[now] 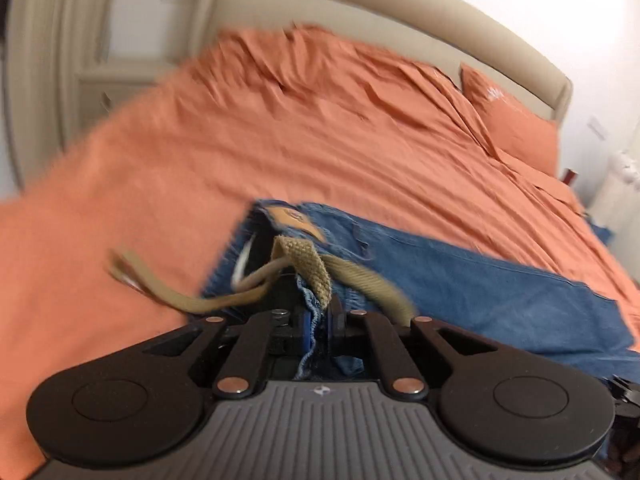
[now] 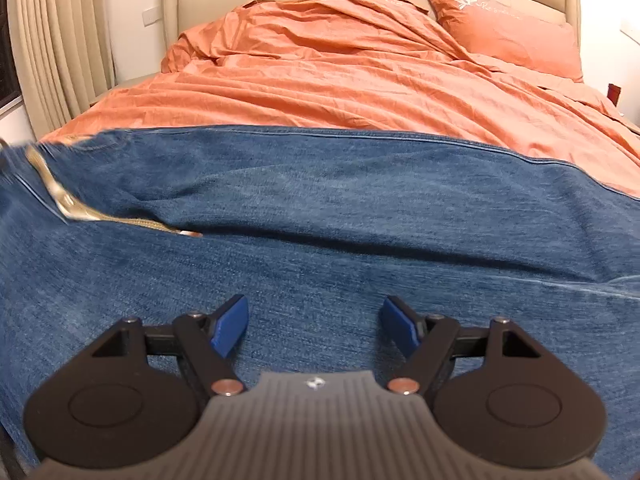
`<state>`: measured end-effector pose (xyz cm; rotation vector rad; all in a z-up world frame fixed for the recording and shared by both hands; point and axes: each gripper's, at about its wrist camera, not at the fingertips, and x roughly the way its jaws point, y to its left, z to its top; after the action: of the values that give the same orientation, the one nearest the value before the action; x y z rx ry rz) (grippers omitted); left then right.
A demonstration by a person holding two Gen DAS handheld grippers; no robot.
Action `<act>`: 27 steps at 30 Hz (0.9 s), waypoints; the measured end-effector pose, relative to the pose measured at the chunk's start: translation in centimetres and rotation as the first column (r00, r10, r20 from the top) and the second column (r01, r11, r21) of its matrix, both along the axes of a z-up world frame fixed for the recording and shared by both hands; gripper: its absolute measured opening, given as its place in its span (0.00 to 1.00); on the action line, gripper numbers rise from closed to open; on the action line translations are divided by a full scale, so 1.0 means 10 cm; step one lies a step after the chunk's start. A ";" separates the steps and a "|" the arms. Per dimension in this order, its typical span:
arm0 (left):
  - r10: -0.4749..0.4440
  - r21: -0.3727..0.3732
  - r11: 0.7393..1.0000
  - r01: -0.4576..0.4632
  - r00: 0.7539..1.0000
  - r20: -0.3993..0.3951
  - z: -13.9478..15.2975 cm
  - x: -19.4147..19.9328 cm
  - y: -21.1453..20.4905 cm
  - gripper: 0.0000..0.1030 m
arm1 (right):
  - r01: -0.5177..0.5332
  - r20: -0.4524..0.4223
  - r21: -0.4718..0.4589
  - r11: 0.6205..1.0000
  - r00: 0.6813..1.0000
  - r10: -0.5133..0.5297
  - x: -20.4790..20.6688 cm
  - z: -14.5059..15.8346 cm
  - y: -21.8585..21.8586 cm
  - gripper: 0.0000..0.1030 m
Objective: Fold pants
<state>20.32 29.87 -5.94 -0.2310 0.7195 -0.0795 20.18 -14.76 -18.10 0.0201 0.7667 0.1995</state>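
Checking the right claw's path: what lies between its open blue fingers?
Only the blue denim jeans; in the right wrist view, the right claw hovers open over bare fabric.

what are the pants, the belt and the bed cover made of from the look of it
Pants: blue denim, going by the mottled woven surface, stitched seams and frayed edge. Belt: tan woven webbing, likely cotton or canvas; coarse weave shows on its folded end. Bed cover: orange, matte, finely creased, probably thin cotton. The left gripper pinches the pants.
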 end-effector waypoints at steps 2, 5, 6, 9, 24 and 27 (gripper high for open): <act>0.025 0.071 0.997 -0.021 0.998 -0.052 -0.06 0.03 0.02 0.07 | 0.012 -0.014 -0.008 1.000 1.000 -0.012 0.00 0.02 -0.02 0.69; 0.044 0.121 0.992 -0.028 0.990 -0.130 -0.43 0.17 0.02 0.08 | 0.024 -0.037 -0.019 1.000 0.999 -0.024 0.02 0.02 -0.04 0.69; 0.061 0.119 0.992 -0.041 0.984 -0.166 -0.58 0.22 0.04 0.08 | 0.028 -0.048 -0.025 0.999 0.998 -0.029 0.03 0.02 -0.06 0.69; 0.083 0.115 0.992 -0.059 0.972 -0.219 -0.87 0.31 0.05 0.09 | 0.040 -0.073 -0.033 0.999 0.996 -0.042 0.03 0.03 -0.13 0.69; -0.149 0.441 0.865 0.239 0.962 -0.230 0.07 -0.45 -0.42 0.33 | 0.116 -0.266 0.050 0.992 0.959 -0.098 -0.04 0.53 -0.84 0.69; -0.267 0.525 0.756 0.390 0.917 -0.297 0.04 -0.73 -0.65 0.36 | 0.073 -0.276 0.047 0.996 0.959 -0.057 -0.17 0.71 -1.00 0.69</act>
<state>12.99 23.36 -5.51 0.4887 0.9537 -0.1738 18.47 -24.76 -10.99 0.1291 1.0356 0.1576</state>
